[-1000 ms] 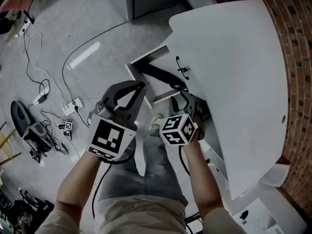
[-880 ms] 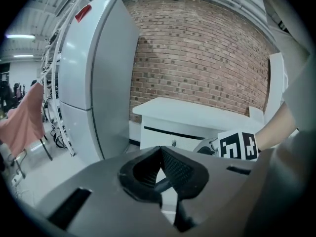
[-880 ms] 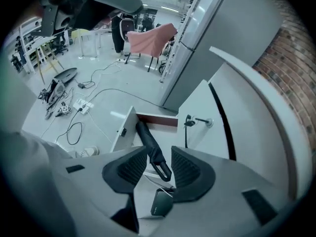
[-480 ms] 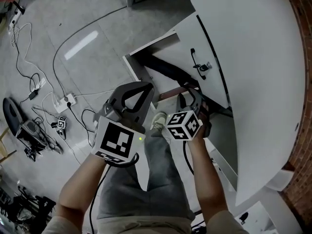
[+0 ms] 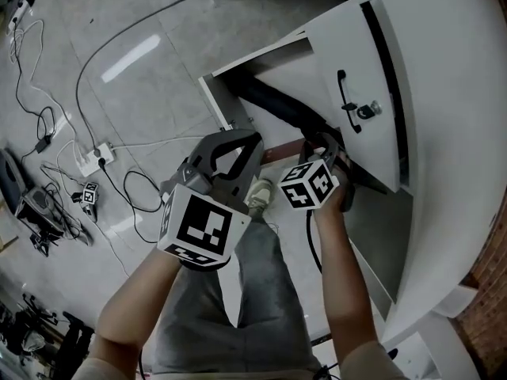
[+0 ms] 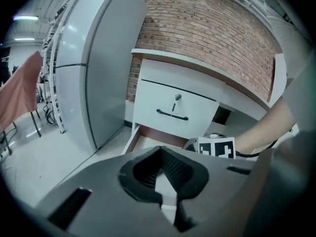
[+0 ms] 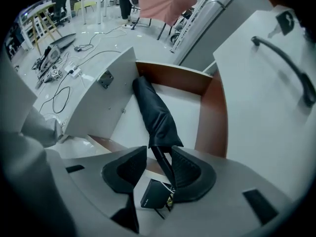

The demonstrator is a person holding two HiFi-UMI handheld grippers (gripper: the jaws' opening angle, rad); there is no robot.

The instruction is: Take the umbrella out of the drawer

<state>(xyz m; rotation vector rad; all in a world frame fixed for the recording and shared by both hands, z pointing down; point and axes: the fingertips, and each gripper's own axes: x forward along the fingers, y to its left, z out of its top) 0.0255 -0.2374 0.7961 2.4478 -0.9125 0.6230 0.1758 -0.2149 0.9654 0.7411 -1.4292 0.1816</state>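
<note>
A white power strip [image 5: 99, 155] with trailing cables lies on the grey floor at the left. My left gripper [image 5: 252, 140] hangs over the floor just outside the open white drawer [image 7: 212, 112] with reddish-brown walls, its jaws pressed together on nothing. My right gripper [image 7: 157, 163] sits at the drawer's near edge, jaws narrowly apart around the thin shaft of the folded black umbrella [image 7: 155, 117]; the shaft lies against the right pad, with a gap to the left one. The umbrella lies slantwise in the drawer, tip toward its far left corner. Further right, the upper drawer front carries a black bar handle [image 7: 281, 63].
</note>
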